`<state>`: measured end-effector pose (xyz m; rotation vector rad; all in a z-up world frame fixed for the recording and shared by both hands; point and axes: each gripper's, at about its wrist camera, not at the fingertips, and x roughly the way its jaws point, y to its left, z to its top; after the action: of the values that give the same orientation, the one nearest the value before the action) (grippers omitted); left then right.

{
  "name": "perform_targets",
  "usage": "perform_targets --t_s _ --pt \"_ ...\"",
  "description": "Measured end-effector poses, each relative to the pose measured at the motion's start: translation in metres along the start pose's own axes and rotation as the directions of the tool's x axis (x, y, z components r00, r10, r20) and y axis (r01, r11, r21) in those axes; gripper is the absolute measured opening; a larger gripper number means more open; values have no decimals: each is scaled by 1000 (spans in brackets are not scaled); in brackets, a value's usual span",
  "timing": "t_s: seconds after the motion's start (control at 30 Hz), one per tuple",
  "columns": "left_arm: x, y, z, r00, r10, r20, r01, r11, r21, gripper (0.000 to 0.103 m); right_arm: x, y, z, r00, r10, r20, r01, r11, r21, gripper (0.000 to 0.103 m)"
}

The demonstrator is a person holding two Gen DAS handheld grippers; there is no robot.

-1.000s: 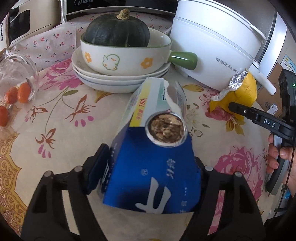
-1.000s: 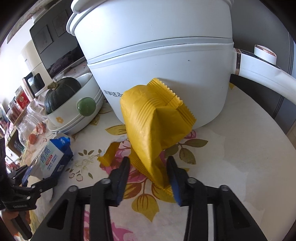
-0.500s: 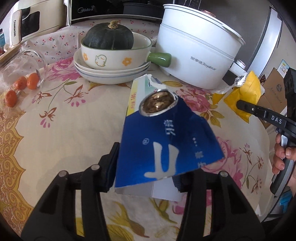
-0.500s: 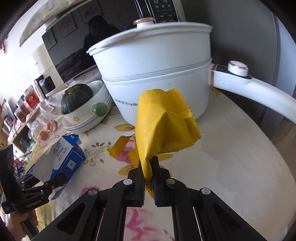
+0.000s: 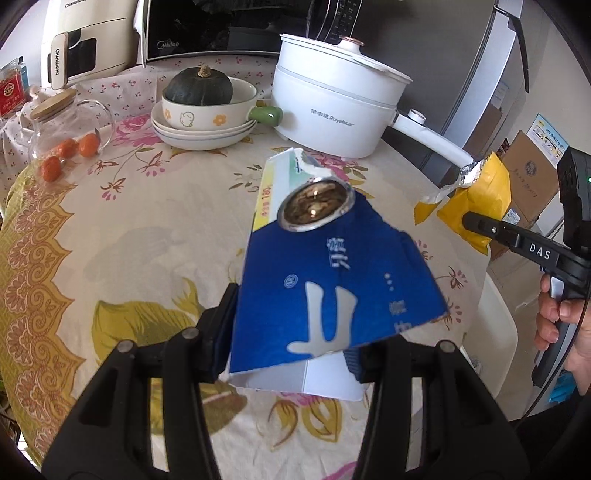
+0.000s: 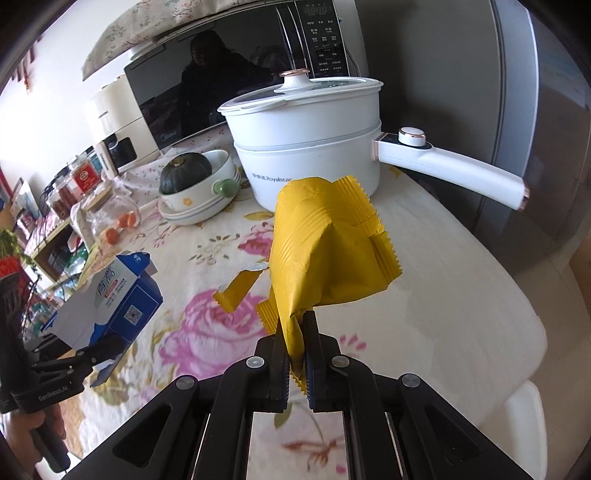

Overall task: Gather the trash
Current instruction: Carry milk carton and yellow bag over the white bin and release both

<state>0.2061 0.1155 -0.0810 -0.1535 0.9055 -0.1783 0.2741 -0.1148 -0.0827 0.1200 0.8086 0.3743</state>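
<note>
My left gripper [image 5: 291,332] is shut on a torn blue and white carton [image 5: 332,291], lifted off the flowered tablecloth [image 5: 129,229]. A round foil cup [image 5: 316,206] of brown scraps rests on the carton's top face. My right gripper [image 6: 295,347] is shut on the lower corner of a crumpled yellow wrapper [image 6: 325,251], held above the table. The same yellow wrapper [image 5: 480,199], with silver foil at its top, shows at the right of the left wrist view. At the left of the right wrist view is the carton [image 6: 110,295] in the left gripper [image 6: 99,350].
A white electric pot [image 5: 332,110] with a long handle stands at the back. Beside it a green squash sits in a bowl [image 5: 207,107] on stacked plates. A glass jar [image 5: 62,136] lies at the left with orange fruit. A microwave [image 5: 207,29] stands behind.
Both grippers closed and lifted up and back from the table. The carton was taken hold of and raised; the yellow wrapper was pinched and pulled away from the pot.
</note>
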Motion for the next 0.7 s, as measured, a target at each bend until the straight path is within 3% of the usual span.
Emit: perform_targets --t_s 0.4,0.7 --pt "-49 -27 -43 999 -47 13 48 998 -38 51 -61 7 -48 999 0 -39 -2 998 -58 7" --pt "-54 -46 -66 996 -85 -14 85 996 -41 51 -85 -14 -80 997 -18 -71 16 999 -31 7"
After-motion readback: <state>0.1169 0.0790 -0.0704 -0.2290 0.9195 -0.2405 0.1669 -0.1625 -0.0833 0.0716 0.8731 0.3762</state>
